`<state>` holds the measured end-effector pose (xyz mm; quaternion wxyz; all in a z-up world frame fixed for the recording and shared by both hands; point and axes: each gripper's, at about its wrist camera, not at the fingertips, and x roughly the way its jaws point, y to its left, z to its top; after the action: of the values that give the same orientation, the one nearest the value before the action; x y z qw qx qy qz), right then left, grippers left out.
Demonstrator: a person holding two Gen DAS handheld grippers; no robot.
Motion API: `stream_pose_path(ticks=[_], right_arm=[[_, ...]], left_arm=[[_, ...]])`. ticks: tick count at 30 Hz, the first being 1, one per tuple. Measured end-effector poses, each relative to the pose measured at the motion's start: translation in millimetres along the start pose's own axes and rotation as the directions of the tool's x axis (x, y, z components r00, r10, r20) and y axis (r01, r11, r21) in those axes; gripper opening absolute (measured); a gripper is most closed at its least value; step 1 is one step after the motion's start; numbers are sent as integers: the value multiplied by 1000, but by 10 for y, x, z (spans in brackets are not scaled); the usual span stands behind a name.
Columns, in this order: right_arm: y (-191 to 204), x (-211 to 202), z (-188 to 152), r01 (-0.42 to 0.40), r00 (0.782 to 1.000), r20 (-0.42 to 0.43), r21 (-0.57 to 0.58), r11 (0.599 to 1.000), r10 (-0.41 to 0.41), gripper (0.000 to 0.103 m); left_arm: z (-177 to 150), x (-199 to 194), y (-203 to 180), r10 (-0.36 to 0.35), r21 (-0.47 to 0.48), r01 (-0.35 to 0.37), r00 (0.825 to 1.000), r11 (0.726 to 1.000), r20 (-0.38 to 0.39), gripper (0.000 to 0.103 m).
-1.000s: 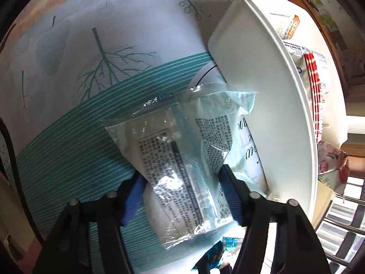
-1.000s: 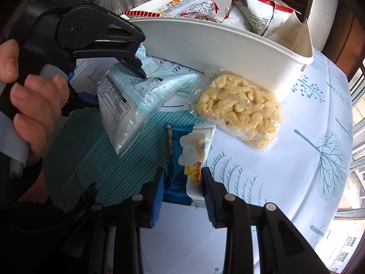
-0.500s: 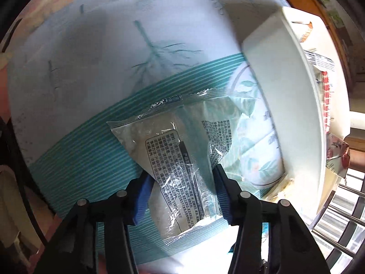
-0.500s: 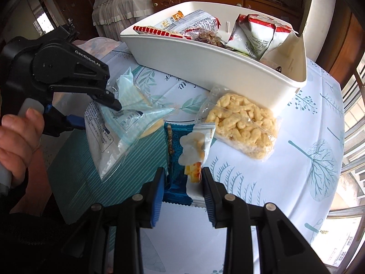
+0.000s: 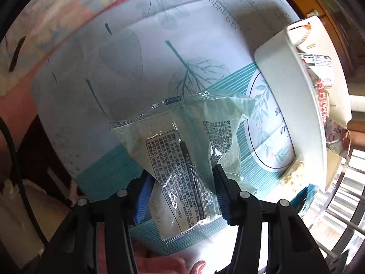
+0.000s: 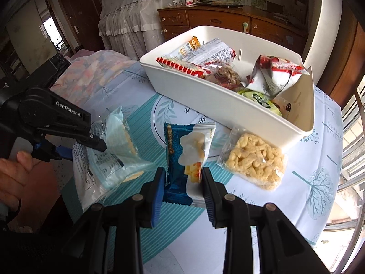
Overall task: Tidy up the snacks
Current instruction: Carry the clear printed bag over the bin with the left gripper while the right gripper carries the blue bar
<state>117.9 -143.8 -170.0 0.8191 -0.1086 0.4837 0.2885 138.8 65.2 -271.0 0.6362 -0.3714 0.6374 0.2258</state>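
Left gripper (image 5: 182, 185) fingers pinching clear packet (image 5: 180, 150), right gripper (image 6: 182, 178) fingers clamped on blue packet (image 6: 184, 157)

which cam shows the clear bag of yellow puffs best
The right wrist view: the clear bag of yellow puffs lies whole and sharp on the tablecloth, close by the white bin. The left wrist view catches only a blurred corner of it at the bin's end.

clear cracker packet (image 5: 182, 159) and blue snack pack (image 6: 187, 157) held up near the white snack-filled bin (image 6: 228, 105).
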Motion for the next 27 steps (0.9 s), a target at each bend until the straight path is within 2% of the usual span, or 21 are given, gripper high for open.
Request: stream_pose_path(ticks=[7, 14, 19, 27], right_arm=[[52, -58, 310, 21, 998, 59, 10, 1000, -21, 32], [42, -44, 643, 58, 990, 123, 72, 996, -67, 32], [8, -108, 845, 95, 978, 171, 132, 987, -117, 32], [-72, -123, 1125, 152, 953, 223, 237, 960, -206, 32]], left_arm=[[152, -499, -223, 30, 140, -35, 999, 989, 38, 50], [453, -1107, -353, 19, 287, -42, 996, 957, 82, 50], [613, -1392, -611, 12, 415, -57, 994, 908, 110, 50], [797, -1651, -1107, -34, 598, -52, 991, 800, 131, 50]])
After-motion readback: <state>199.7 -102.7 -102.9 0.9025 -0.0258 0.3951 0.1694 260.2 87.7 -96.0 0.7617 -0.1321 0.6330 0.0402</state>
